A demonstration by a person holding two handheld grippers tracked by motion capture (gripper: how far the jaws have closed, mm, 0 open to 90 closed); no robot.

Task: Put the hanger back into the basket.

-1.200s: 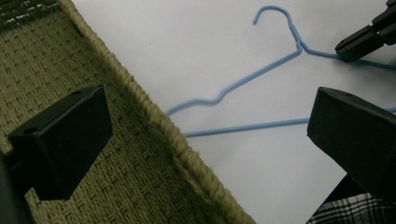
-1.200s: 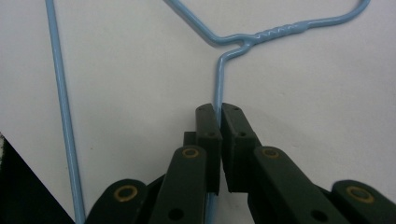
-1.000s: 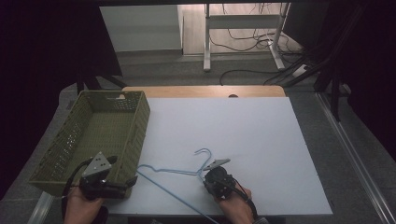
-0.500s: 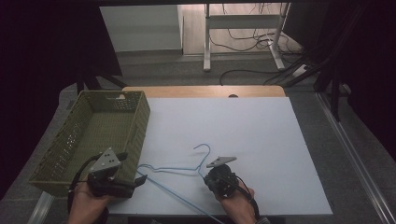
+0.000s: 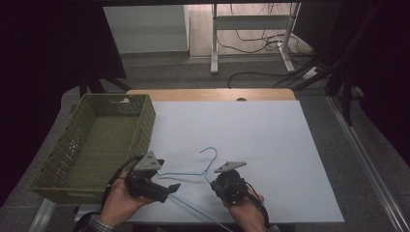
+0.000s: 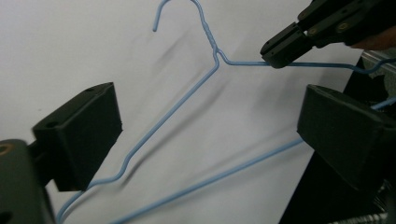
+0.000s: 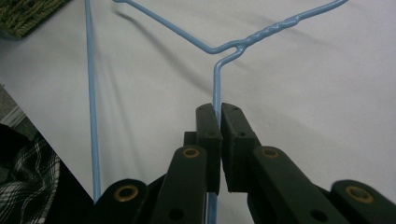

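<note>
1. A thin blue wire coat hanger lies near the front edge of the white-topped bench, its hook pointing away from the person and its long bottom wire running from the left shoulder bend diagonally down toward the bench's near edge.
2. The right tool is pressed together on 1 sloping wire of the hanger just below the twisted neck; the right gripper view shows the blue wire pinched between the 2 black jaws, with the twist lying just ahead of them.
3. The left tool points toward the hanger's left side with its jaws spread; they have just been closing a little, and the left gripper view shows the hanger's left arm wire and bottom wire running between the 2 pads without either pad pressing on them.
4. The relation that matters: the hanger's left shoulder lies directly ahead of the left tool, close by, and the wire runs across the gap between the jaws, so a short advance and squeeze would likely take it. The left hand is the nearer one to that end; the right hand holds the neck side.
5. An olive-green plastic mesh basket stands at the bench's left edge, just beside the left hand, and looks empty inside.
6. Judged from this, the hanger probably goes into the basket next, carried by both tools.
</note>
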